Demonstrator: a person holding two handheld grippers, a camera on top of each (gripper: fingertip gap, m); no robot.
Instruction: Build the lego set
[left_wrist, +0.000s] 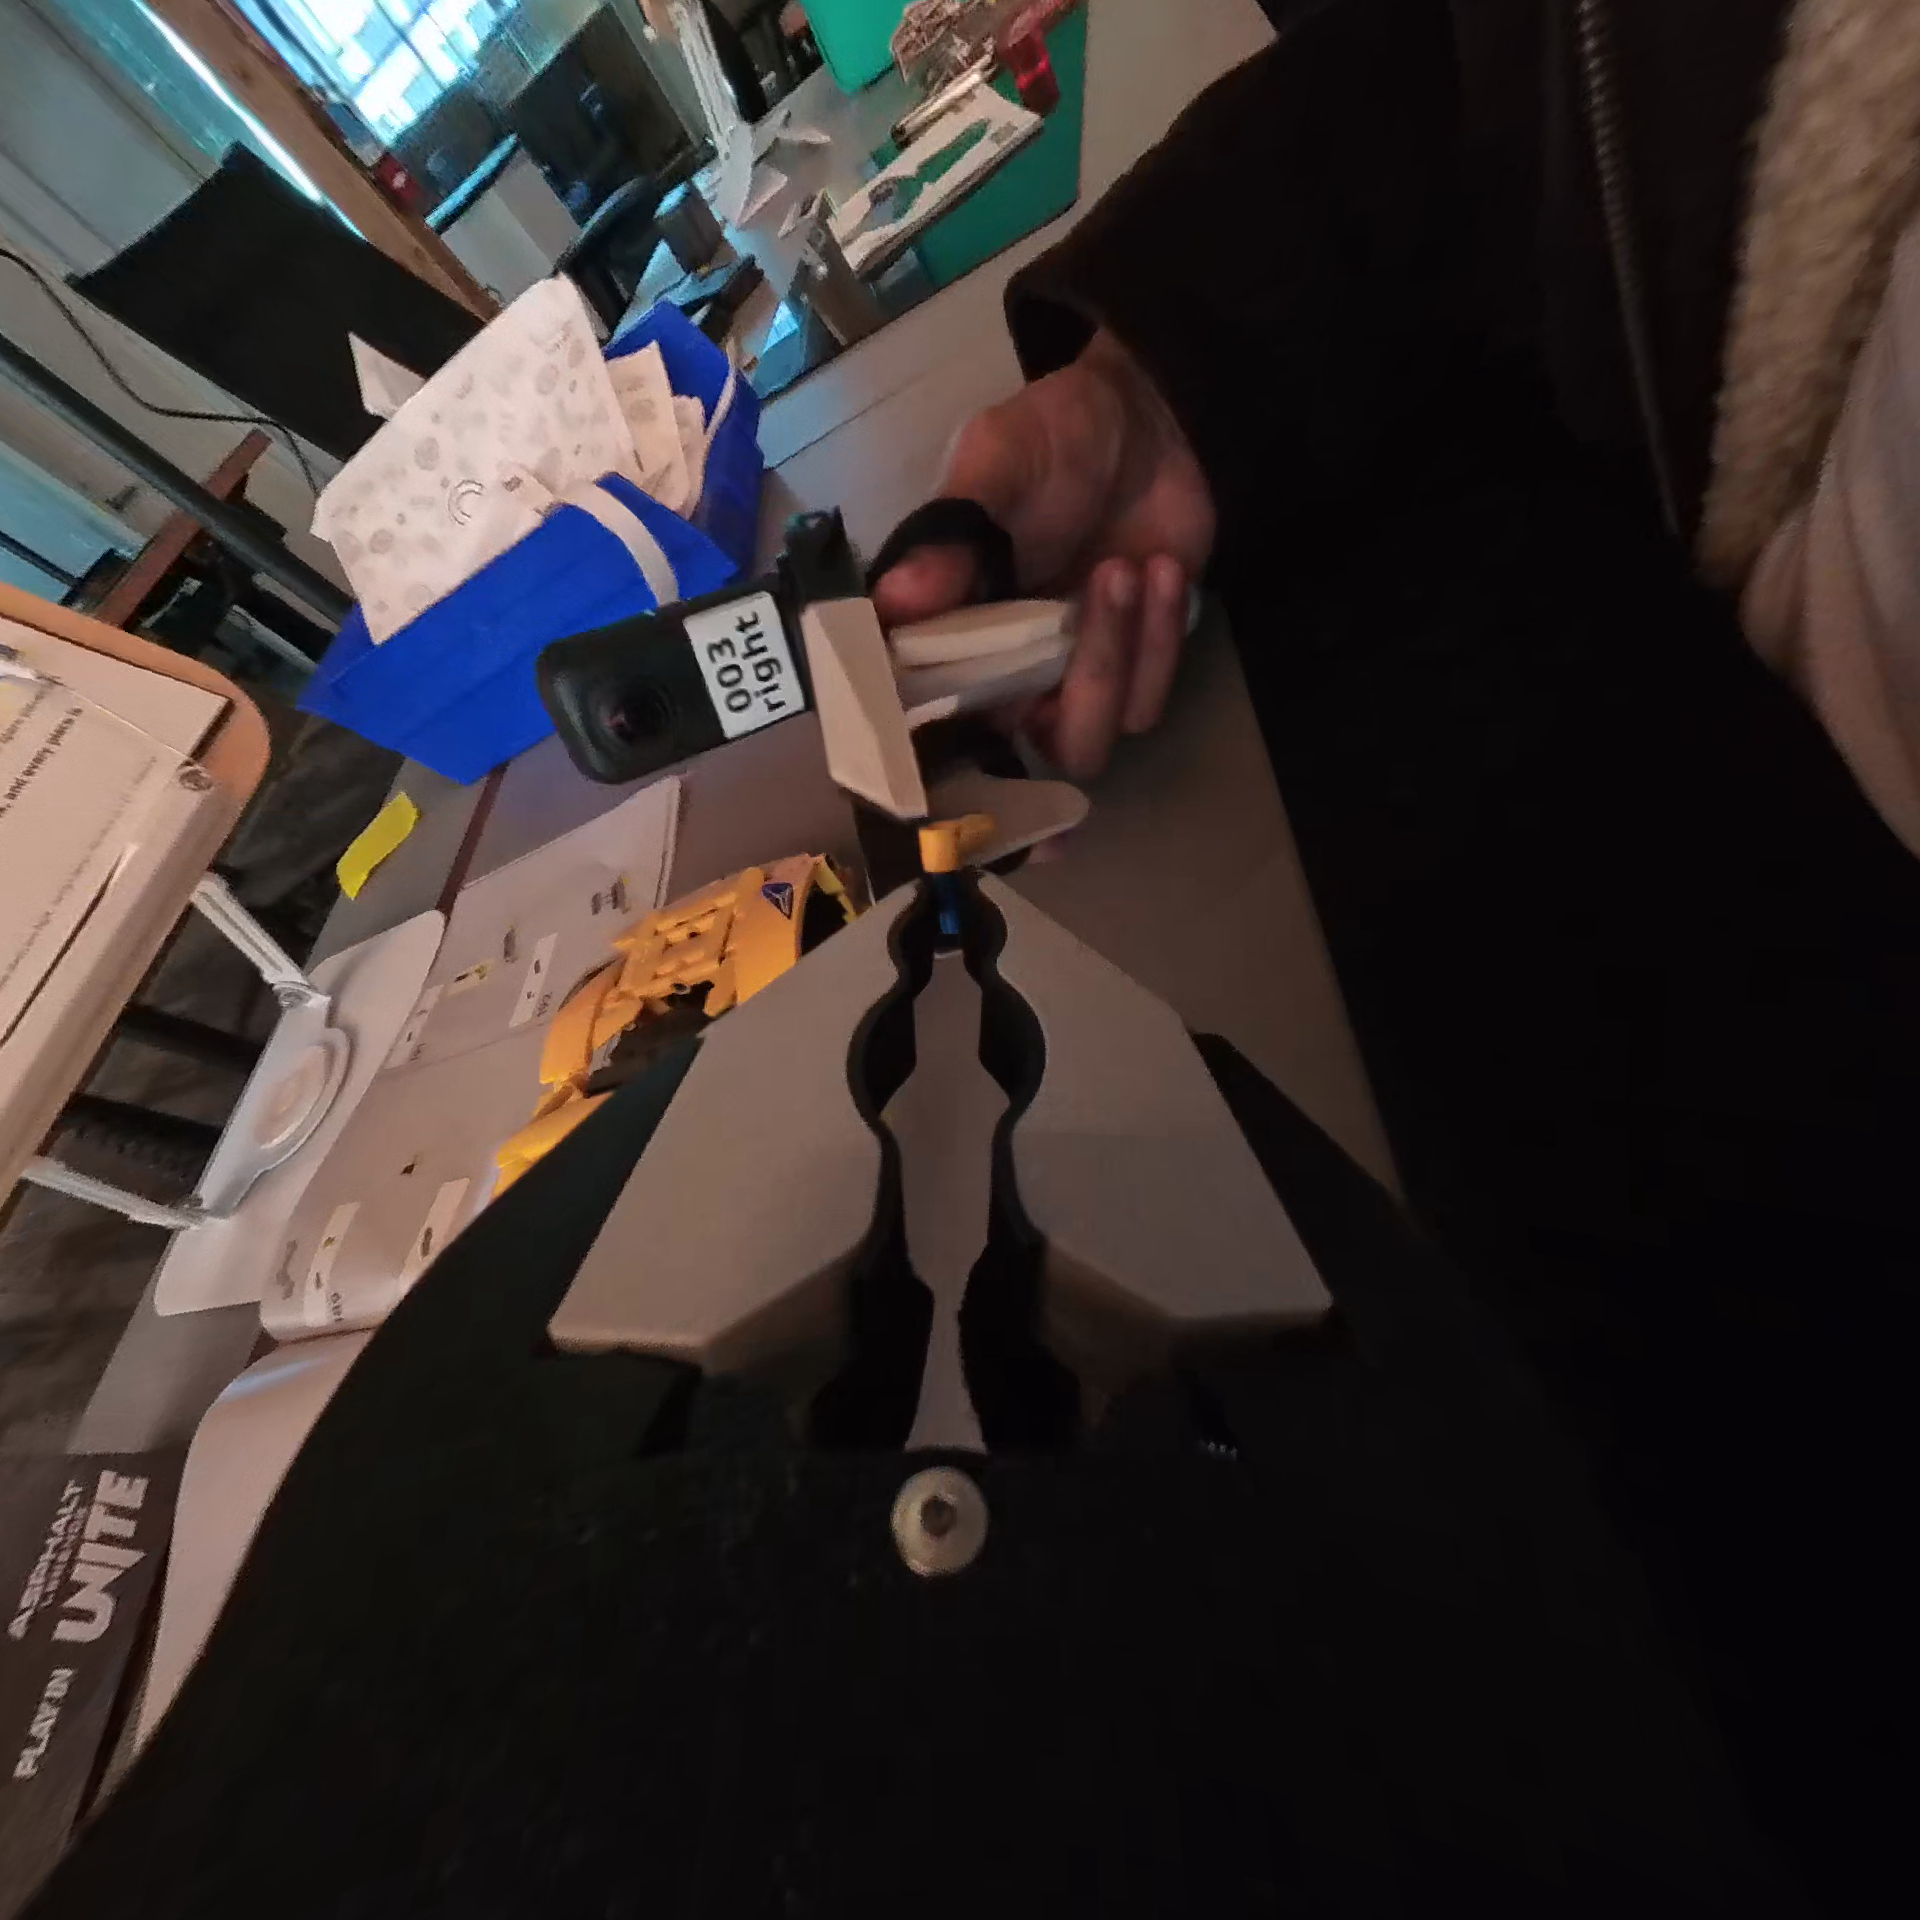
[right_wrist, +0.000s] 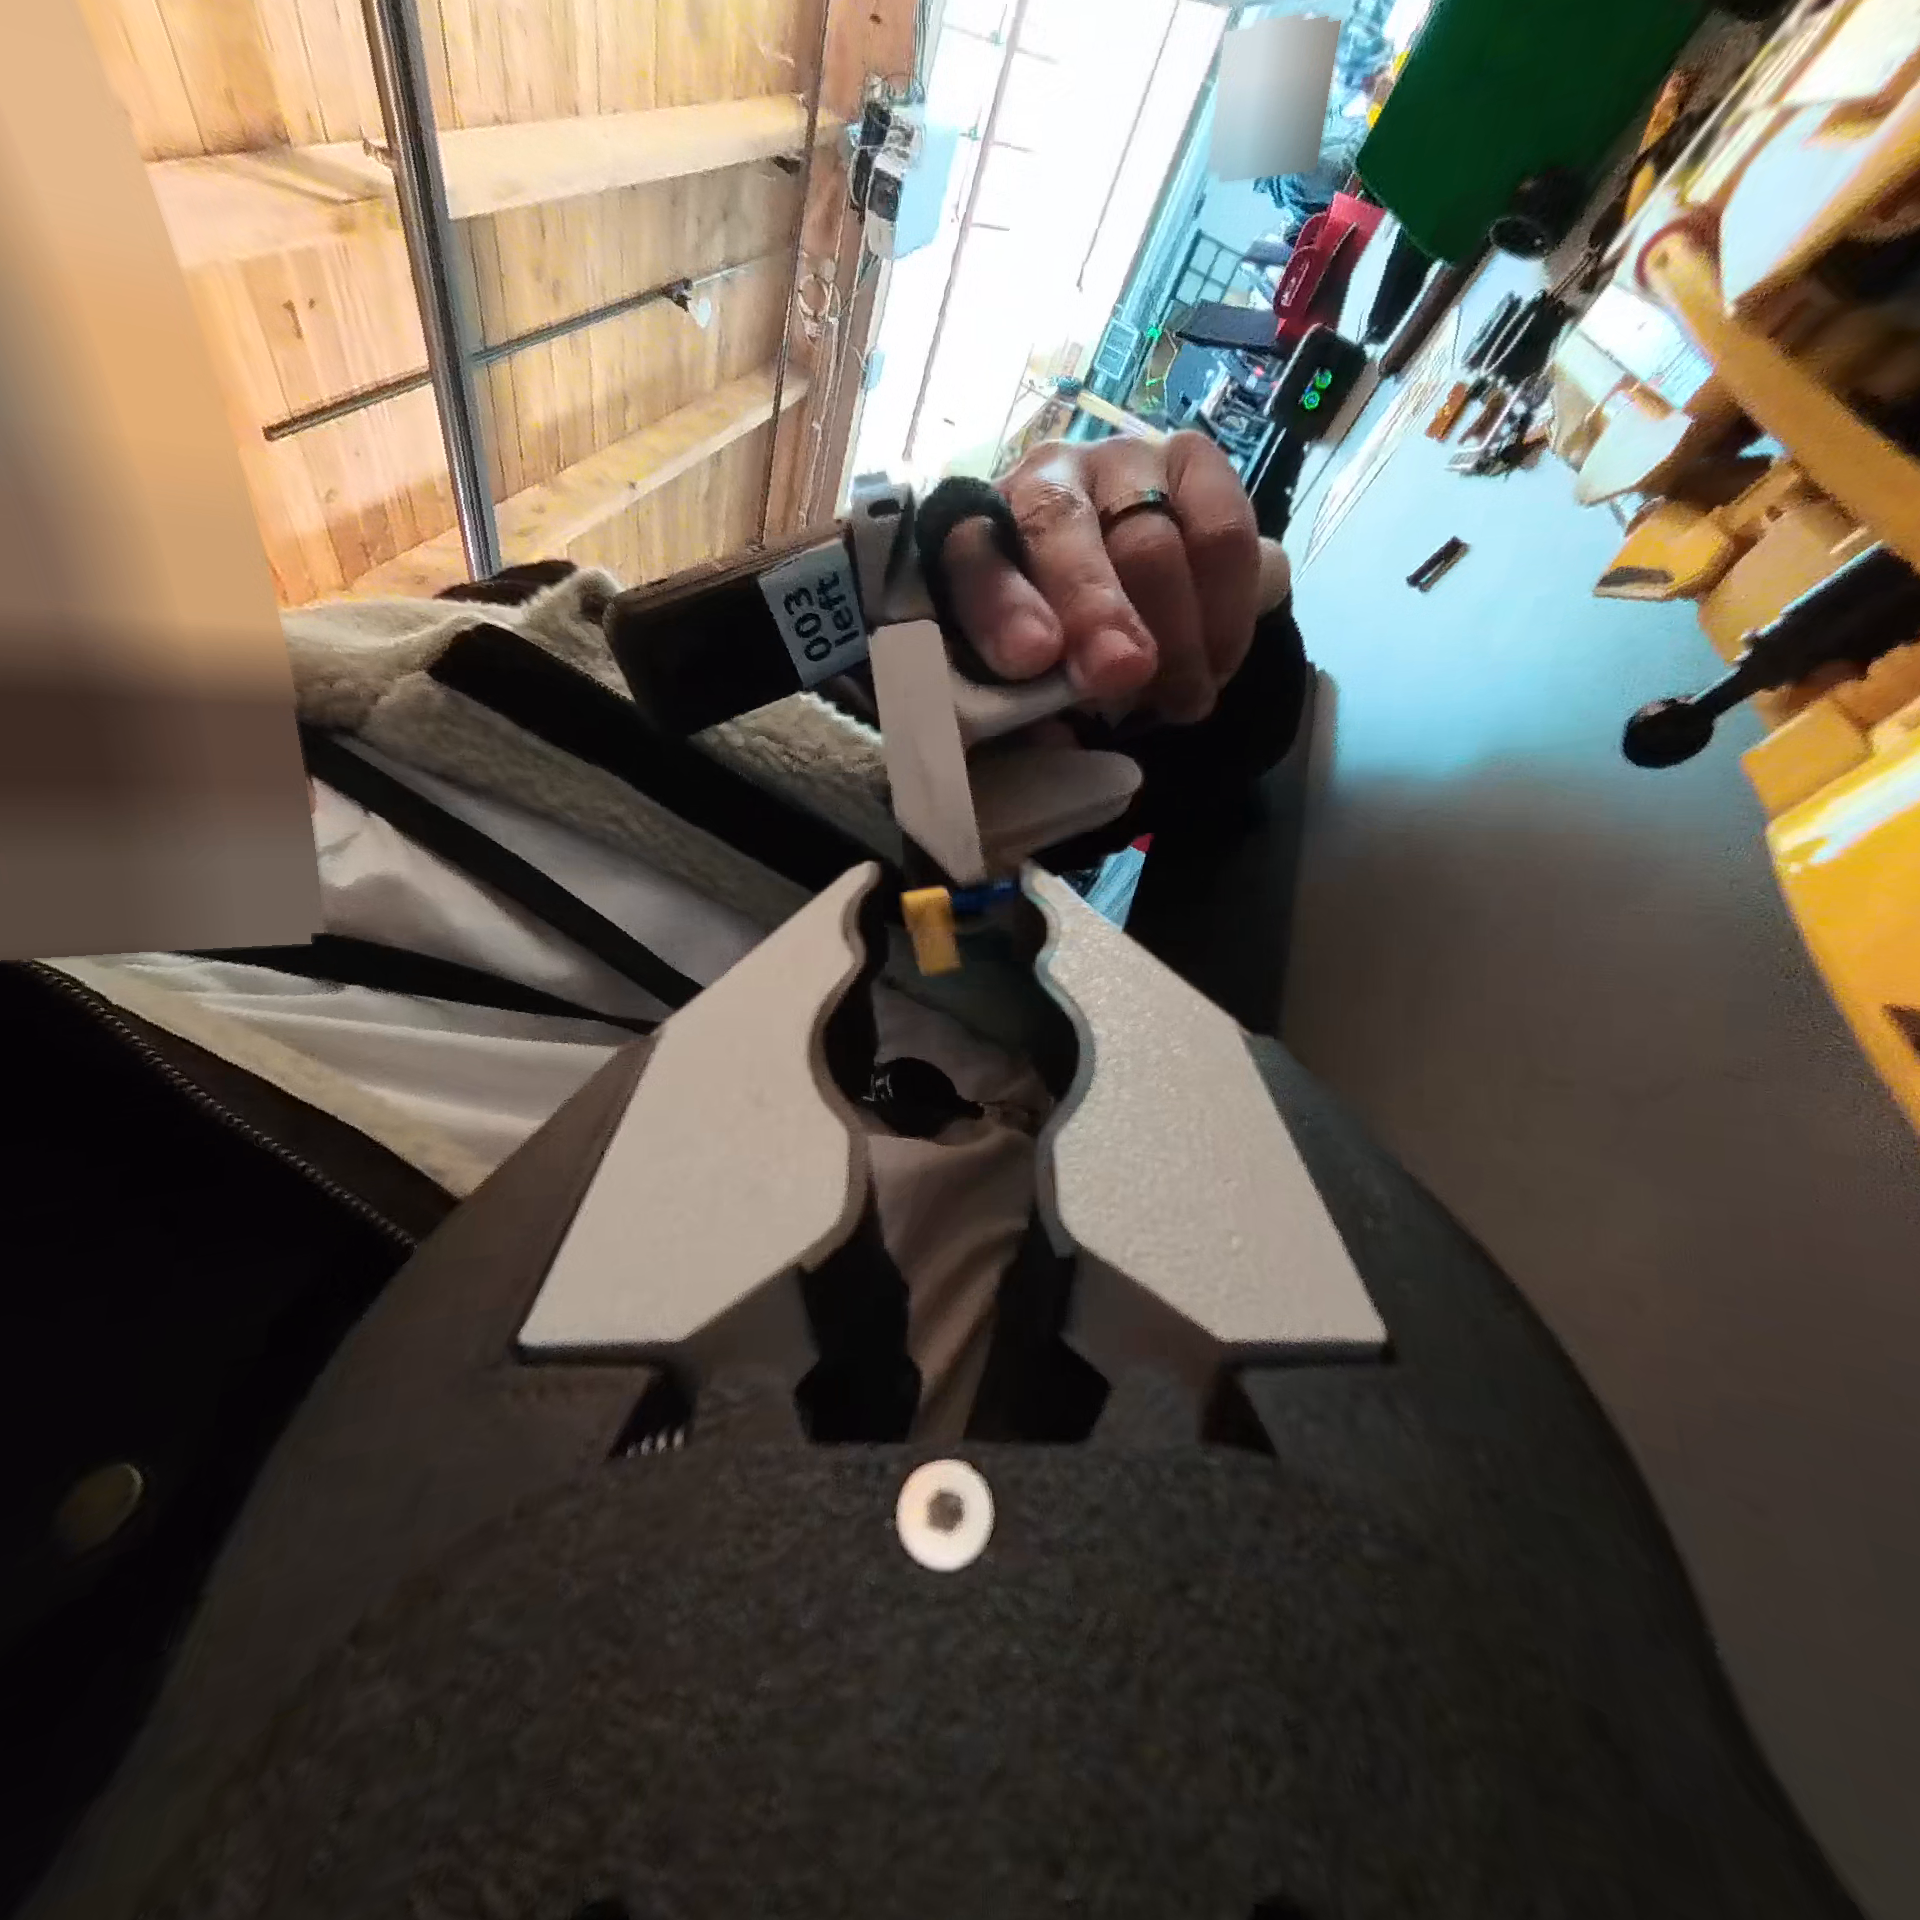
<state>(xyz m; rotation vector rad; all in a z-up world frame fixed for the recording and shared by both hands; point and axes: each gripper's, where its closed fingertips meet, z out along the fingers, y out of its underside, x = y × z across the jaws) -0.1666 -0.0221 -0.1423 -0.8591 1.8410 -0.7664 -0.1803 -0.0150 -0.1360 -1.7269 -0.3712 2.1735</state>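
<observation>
**Two grippers meeting tip to tip over a small lego piece**

Left gripper (left_wrist: 948, 914): tongs pressed nearly together, pinching a small blue pin (left_wrist: 945, 914) at the very tips. Yellow connector piece (left_wrist: 951, 836) seated on the far end of that pin, just beyond the left fingertips.

Right gripper (right_wrist: 951, 925): tongs only part closed, tips set either side of the yellow connector piece (right_wrist: 928, 928); contact with it not resolvable from either view, so grip cannot be told. Blue pin (right_wrist: 982, 899) visible directly behind the yellow piece, at the tip of the left gripper's fingers (right_wrist: 935, 800).

Both tools raised above the grey table (left_wrist: 1195, 831), close to a dark jacket (left_wrist: 1507, 520). Right hand (left_wrist: 1081, 540) wrapped round its handle; left hand (right_wrist: 1122, 561) likewise, ring on one finger.

Partly built yellow lego car (left_wrist: 686, 966) resting on open instruction sheets (left_wrist: 499, 997), to the left of the left gripper. Blue bin (left_wrist: 540, 623) holding white paper bags further back on the table.
</observation>
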